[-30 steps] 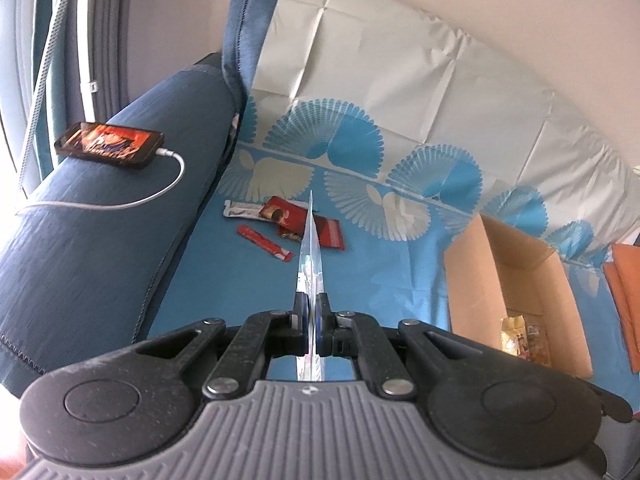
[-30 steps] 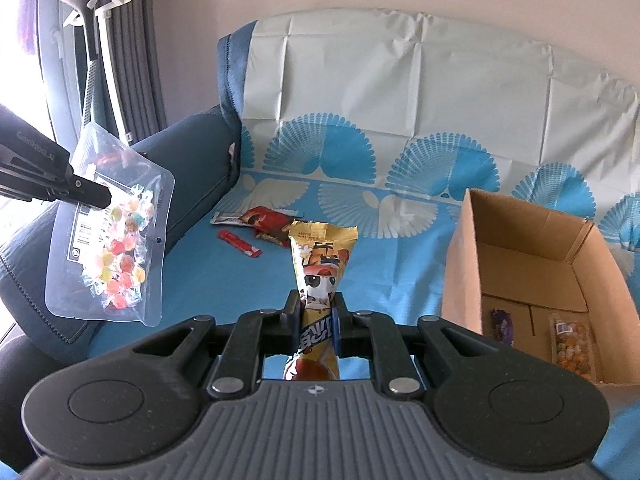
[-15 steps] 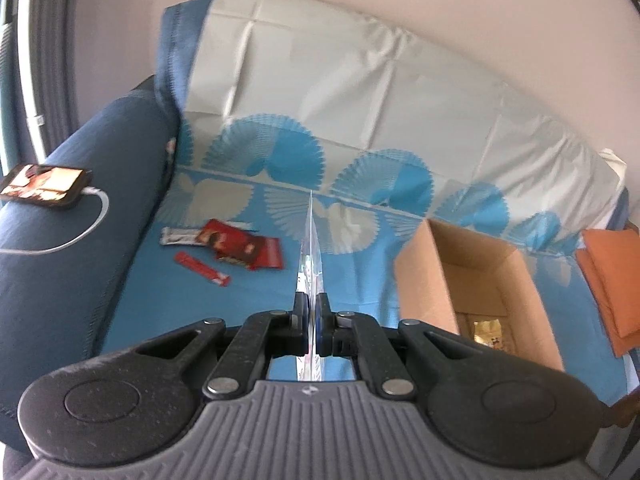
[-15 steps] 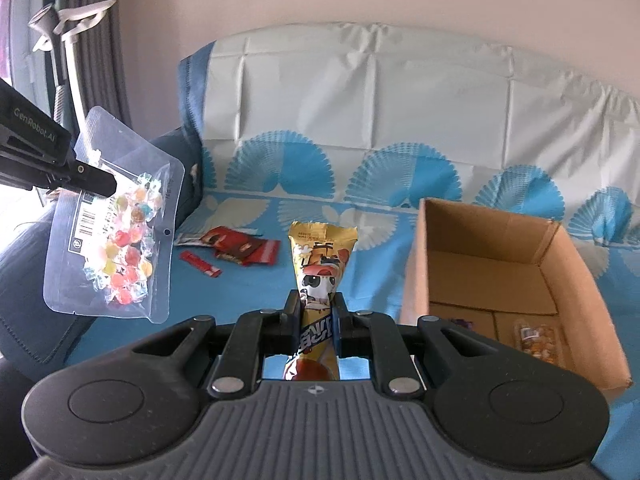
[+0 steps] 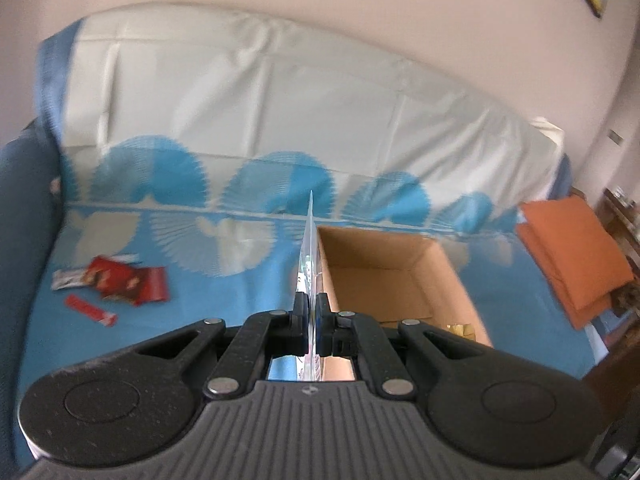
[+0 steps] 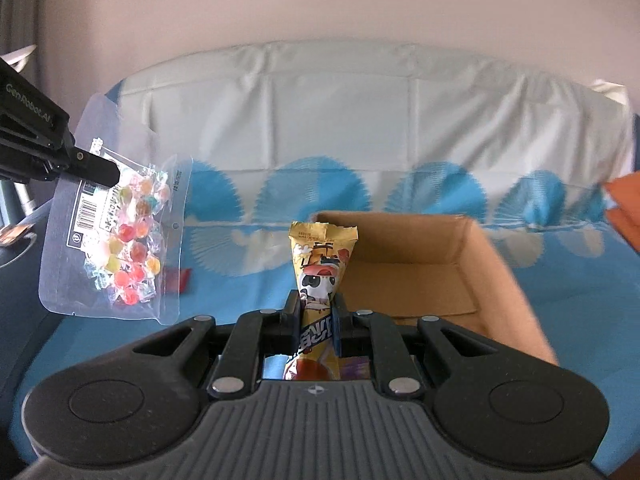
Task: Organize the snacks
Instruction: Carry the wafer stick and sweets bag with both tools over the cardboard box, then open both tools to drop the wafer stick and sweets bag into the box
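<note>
You carry two soft packets. The clear candy bag (image 6: pixel 116 236) hangs in the air from the left tool (image 6: pixel 108 174), whose fingers are pinched tight on its upper edge; in the left wrist view that bag (image 5: pixel 309 256) shows only as a thin sheet on edge between the closed fingers of the tool (image 5: pixel 311 320). It looks light and floppy, with the loose wrapped sweets sagging to the bottom, so expect it to swing, and the slick film could slip; a grip on the sealed top strip, as now, seems best. The yellow snack packet (image 6: pixel 322 276) stands upright in the right tool (image 6: pixel 318 320), closed across its narrow lower part. It is a puffed foil pouch, probably light and crushable, so squeeze no harder than you need. Just beyond both packets sits the open cardboard box (image 6: pixel 472 256) on the sofa seat, near the middle toward the backrest; a few items lie in its near end, hard to make out. Red wrappers (image 5: pixel 128 284) and a small red stick (image 5: pixel 90 310) lie at the seat's left end, near the armrest. An orange cushion (image 5: pixel 576 256) rests at the right end.
</note>
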Demonstrator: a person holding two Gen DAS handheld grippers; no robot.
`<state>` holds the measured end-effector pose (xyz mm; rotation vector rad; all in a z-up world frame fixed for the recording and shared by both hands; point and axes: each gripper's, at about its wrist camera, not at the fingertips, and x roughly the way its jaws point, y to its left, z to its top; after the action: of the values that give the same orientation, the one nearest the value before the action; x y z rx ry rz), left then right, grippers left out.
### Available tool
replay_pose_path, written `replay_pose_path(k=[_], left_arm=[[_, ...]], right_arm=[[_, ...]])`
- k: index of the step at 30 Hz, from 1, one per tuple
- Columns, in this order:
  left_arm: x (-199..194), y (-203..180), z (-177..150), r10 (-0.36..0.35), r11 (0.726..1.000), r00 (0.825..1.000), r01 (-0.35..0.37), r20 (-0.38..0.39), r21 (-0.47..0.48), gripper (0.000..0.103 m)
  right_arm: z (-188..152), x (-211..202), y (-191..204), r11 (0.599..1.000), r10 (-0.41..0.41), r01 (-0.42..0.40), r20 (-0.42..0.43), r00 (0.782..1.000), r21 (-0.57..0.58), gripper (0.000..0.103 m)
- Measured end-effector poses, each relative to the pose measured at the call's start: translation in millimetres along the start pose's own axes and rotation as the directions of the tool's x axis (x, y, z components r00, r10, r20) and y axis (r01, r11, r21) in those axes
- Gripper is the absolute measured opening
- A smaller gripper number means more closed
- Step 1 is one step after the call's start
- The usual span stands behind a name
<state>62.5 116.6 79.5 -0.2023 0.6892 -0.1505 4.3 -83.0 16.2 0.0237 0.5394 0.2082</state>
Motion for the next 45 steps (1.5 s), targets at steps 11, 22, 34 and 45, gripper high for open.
replay_pose_path(k=[11, 22, 34, 45], left_arm=[[80.8, -93.7, 10.1, -0.129, 0.987, 0.988, 0.137, -0.082, 0.087, 0.003], [181.2, -133.5, -12.7, -0.068, 0.983, 0.971, 0.104, -0.228, 0.151, 0.003], [222.1, -126.6, -33.0, -0.044, 0.983, 0.953, 0.095, -0.299, 0.156, 0.003], [192.0, -112.7, -24.0, -0.035, 0.987, 0.987, 0.058, -0.154, 0.150, 0.103]], right_arm=[[-5.0, 19.2, -86.5, 0.987, -0.127, 0.126, 0.000, 0.992, 0.095, 0.016], [-15.3, 73.4, -116.9, 0.980, -0.125, 0.133, -0.060, 0.990, 0.149, 0.016], [-28.7, 108.5, -125.3, 0.976, -0.146, 0.163, -0.124, 0.981, 0.143, 0.016], [-28.9, 106.2, -120.1, 0.962, -0.231, 0.248, -0.140, 0.963, 0.117, 0.084]])
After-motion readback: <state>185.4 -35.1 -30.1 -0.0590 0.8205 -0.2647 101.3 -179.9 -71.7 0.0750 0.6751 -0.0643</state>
